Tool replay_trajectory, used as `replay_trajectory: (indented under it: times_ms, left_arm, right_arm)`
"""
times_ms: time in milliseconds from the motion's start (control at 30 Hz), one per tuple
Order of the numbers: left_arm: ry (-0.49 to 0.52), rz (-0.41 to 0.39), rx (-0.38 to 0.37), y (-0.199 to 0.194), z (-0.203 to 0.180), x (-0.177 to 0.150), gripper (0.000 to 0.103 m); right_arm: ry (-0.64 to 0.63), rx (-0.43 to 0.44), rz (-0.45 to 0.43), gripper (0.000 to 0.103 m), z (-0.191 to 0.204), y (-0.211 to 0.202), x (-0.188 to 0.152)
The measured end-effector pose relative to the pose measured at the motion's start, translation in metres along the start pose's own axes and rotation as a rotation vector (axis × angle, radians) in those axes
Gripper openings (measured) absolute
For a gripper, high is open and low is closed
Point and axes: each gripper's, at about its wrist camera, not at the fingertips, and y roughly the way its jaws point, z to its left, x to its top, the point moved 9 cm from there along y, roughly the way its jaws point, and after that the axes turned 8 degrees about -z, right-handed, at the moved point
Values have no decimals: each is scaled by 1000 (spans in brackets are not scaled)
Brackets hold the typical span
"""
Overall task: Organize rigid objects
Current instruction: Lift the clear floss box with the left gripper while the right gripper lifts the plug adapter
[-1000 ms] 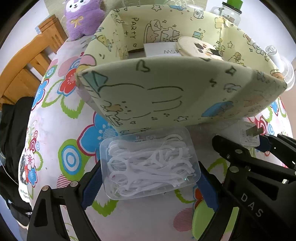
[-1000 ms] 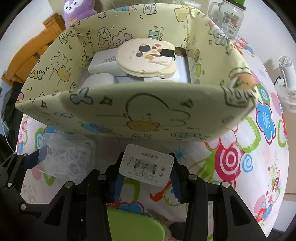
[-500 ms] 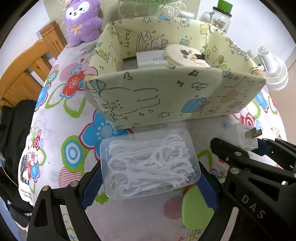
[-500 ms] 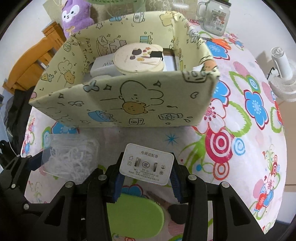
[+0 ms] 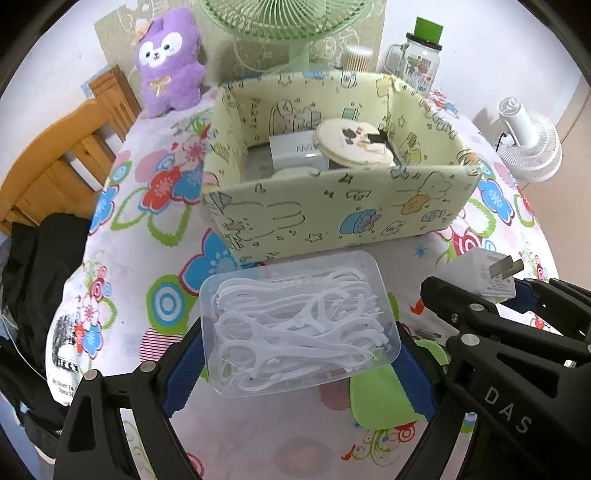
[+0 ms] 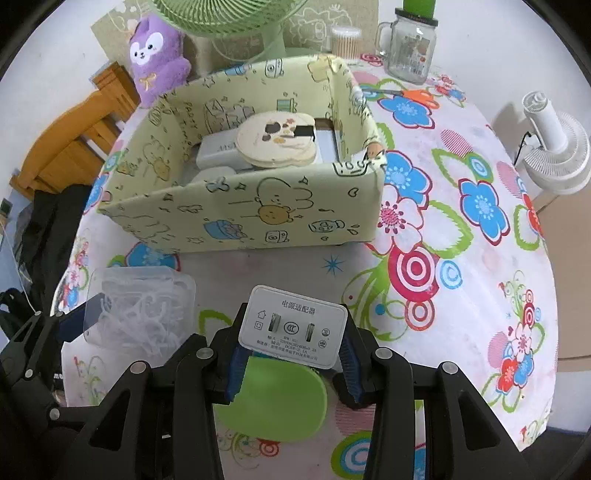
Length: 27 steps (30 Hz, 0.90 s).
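Two grippers, each clamped on one item, both raised above the flowered tablecloth [image 6: 461, 258].

Left gripper [image 5: 301, 354]: blue-padded fingers [image 5: 186, 365] pressed against the two short ends of a clear plastic box of floss picks [image 5: 299, 321]. Box sits crosswise between the fingers, lid face up, white picks heaped inside. Seen from the right wrist view, the same box [image 6: 138, 308] hangs at lower left, beside the other tool.

Right gripper [image 6: 291, 360]: fingers closed on the flanks of a white power adapter [image 6: 293, 326], label face turned to the camera, printed marks and two slots legible. From the left wrist view the adapter [image 5: 484, 275] shows metal prongs pointing away to the right.

Storage bin [image 6: 240, 218]: pale yellow fabric, cartoon print, open top, standing on the cloth just beyond both held items and apart from them. Contents: a white box [image 6: 218, 149] with a round cartoon-printed tin [image 6: 277, 142] lying partly over it; a further pale object below, unclear.

Green flat object [image 6: 273, 400]: on the cloth under the right gripper.

Background: purple plush toy [image 6: 157, 55], green fan [image 5: 284, 22], glass mug-jar with green lid [image 6: 410, 40], small white fan [image 6: 554, 147], wooden chair [image 5: 55, 162] at the left.
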Motion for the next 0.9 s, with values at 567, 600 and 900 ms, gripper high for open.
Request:
replay_trajectory:
  times_ms: [567,600,900]
  left_arm:
    - [19,-81,-2,-48,-5,19,93]
    - [22,-84,-2,-50,-6,21,93]
    - [28,-115,-11,-65,-10,38,93]
  right_arm:
    - [-14,8,-78,46,17,-41,25]
    - [-16,8,-82,46,17,-44,26]
    - [-28,4,-119,46,15,-63,43]
